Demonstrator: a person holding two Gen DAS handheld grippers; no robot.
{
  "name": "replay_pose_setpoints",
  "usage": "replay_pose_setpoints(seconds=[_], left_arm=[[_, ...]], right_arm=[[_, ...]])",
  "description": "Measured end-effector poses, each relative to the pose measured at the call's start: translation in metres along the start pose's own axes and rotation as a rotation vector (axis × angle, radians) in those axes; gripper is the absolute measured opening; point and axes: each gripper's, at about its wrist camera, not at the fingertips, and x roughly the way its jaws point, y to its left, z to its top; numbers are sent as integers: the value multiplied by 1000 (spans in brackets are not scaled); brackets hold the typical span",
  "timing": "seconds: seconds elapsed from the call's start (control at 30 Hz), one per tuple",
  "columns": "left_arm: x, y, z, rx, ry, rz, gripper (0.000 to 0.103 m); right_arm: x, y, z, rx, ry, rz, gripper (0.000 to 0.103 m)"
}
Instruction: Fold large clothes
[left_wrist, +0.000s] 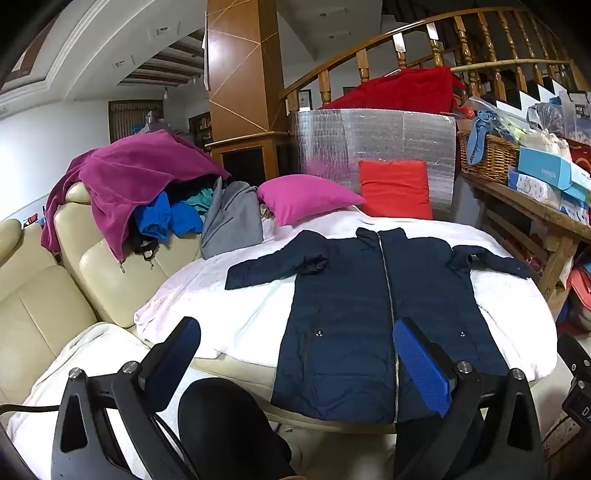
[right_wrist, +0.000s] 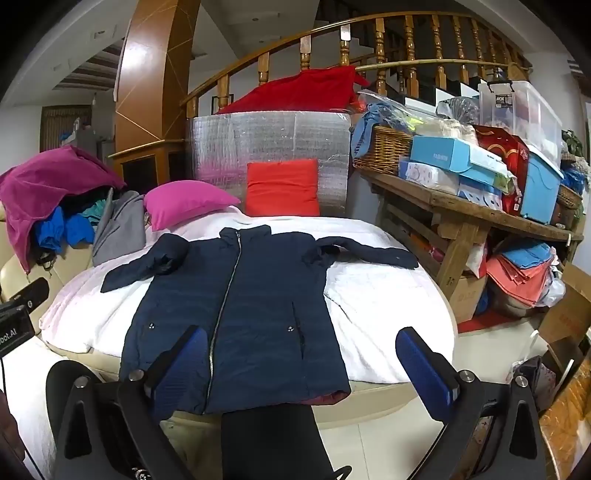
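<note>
Navy quilted fabric fills the middle of both of my views: a long zipped coat (left_wrist: 373, 317) lies flat, front side up, on a white blanket (left_wrist: 229, 295) that covers the seat of a cream leather sofa (left_wrist: 44, 310). I take the coat as the reference landmark. Its collar points away from me, both sleeves are spread out to the sides, and its hem hangs slightly over the near edge of the seat. Beyond the collar, a red cushion (left_wrist: 395, 188) leans upright against a silver foil panel (left_wrist: 369, 140); a pink cushion (left_wrist: 306, 197) lies beyond the coat's left sleeve. Further left of that sleeve, a heap of clothes (left_wrist: 147, 192) topped by a magenta fleece sits on the sofa back. Right of the coat stands a wooden bench (right_wrist: 480, 218) loaded with boxes and a wicker basket (right_wrist: 384, 147). My left gripper (left_wrist: 295, 354) hovers above the hem, released, jaws fully spread, nothing between them. My right gripper (right_wrist: 301, 363) is likewise released and empty, above the coat's near right corner.
</note>
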Motion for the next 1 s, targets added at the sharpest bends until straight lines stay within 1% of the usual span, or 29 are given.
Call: replay_pose_setpoints(seconds=[0.03, 0.2, 0.23, 0.27, 0.5, 0.57, 1.0], left_arm=[[0, 0, 0, 1, 0, -2, 103], [2, -3, 1, 6, 9, 11, 103], [2, -3, 0, 4, 10, 12, 103], [7, -2, 1, 4, 14, 13, 103], [7, -3, 0, 7, 6, 17, 103], [6, -3, 0, 7, 3, 17, 103], [3, -5, 3, 19, 3, 12, 103]], right_arm=[[-1, -1, 0, 19, -14, 12, 103], [-4, -2, 1, 6, -12, 4, 103], [1, -3, -1, 2, 0, 0, 103], [2, -4, -1, 4, -1, -1, 103], [9, -5, -3, 21, -1, -2, 103], [1, -8, 1, 31, -3, 1, 103], [5, -14, 0, 55, 19, 6, 103]])
